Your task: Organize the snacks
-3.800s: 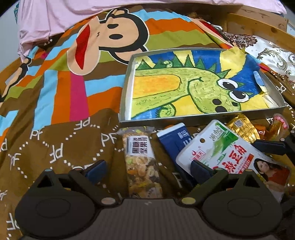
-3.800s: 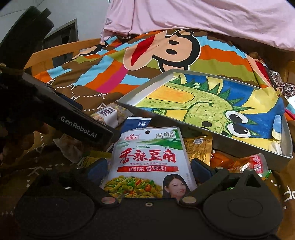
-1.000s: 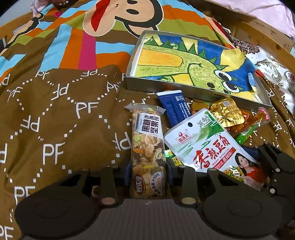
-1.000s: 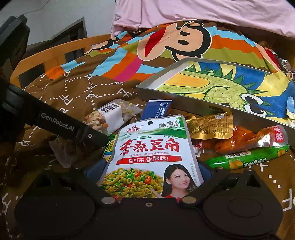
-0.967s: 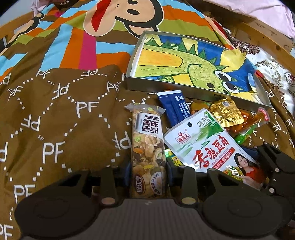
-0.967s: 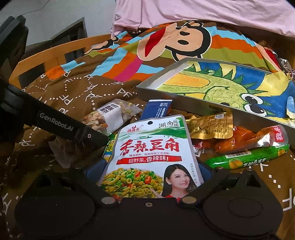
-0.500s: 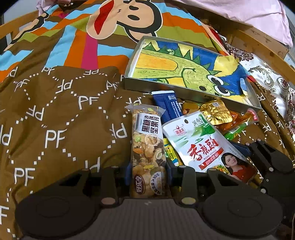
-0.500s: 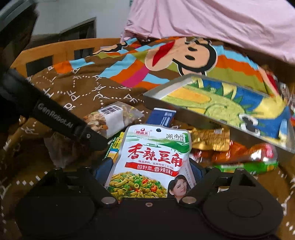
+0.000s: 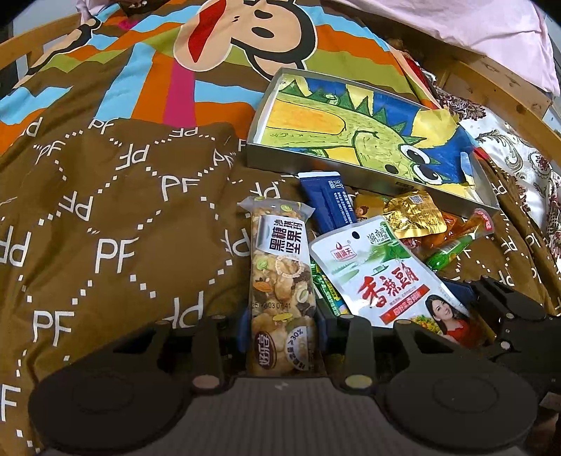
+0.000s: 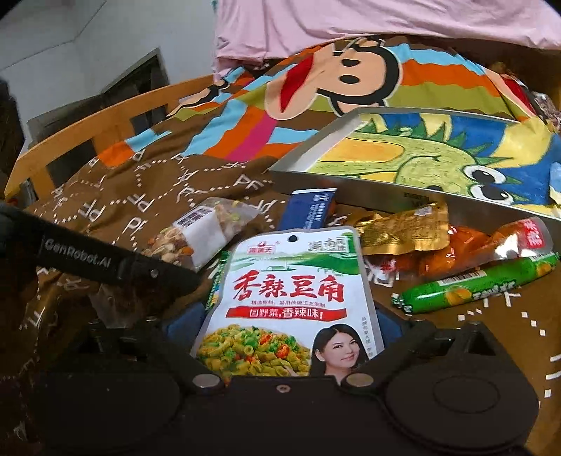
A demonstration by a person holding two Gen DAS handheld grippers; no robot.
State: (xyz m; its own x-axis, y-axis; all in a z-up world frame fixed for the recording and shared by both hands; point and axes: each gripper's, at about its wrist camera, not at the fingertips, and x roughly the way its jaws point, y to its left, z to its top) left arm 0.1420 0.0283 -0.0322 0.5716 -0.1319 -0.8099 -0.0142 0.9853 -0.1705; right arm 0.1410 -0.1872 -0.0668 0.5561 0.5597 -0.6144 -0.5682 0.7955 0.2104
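The left tongs [image 9: 281,328] were clamped on the near end of the nut bar [image 9: 279,291], blue pads pressed against both its long sides. The bar lay lengthwise on the brown quilt [image 9: 105,224], its far end pointing toward the tray [image 9: 350,168].

The right tongs [image 10: 282,328] stood wide and were opening, with the lower part of the bean pouch [image 10: 291,301] between the pads [image 10: 182,324]; whether the pads touched the pouch's edges could not be told. In the left view the right tongs sat at the pouch's near right corner, just right of the bar.

A thin green stick [image 9: 328,293] showed in the gap between bar and pouch. Beyond the pouch lay a blue sachet [image 9: 328,203], its far end touching the tray wall. Right of it sat a gold packet [image 9: 413,214], then an orange packet [image 10: 473,249], with a green sausage [image 10: 477,284] nearer and to the right on the quilt. All these snacks lay on the quilt in front of the tray's near wall.

The tray was shallow and metal, lined with a dinosaur drawing [image 10: 438,158], and held no snacks. Behind it the quilt showed a monkey face [image 9: 245,31] and coloured stripes. A pink sheet [image 10: 350,24] lay farthest back, and a wooden bed rail [image 10: 87,129] ran along the left.
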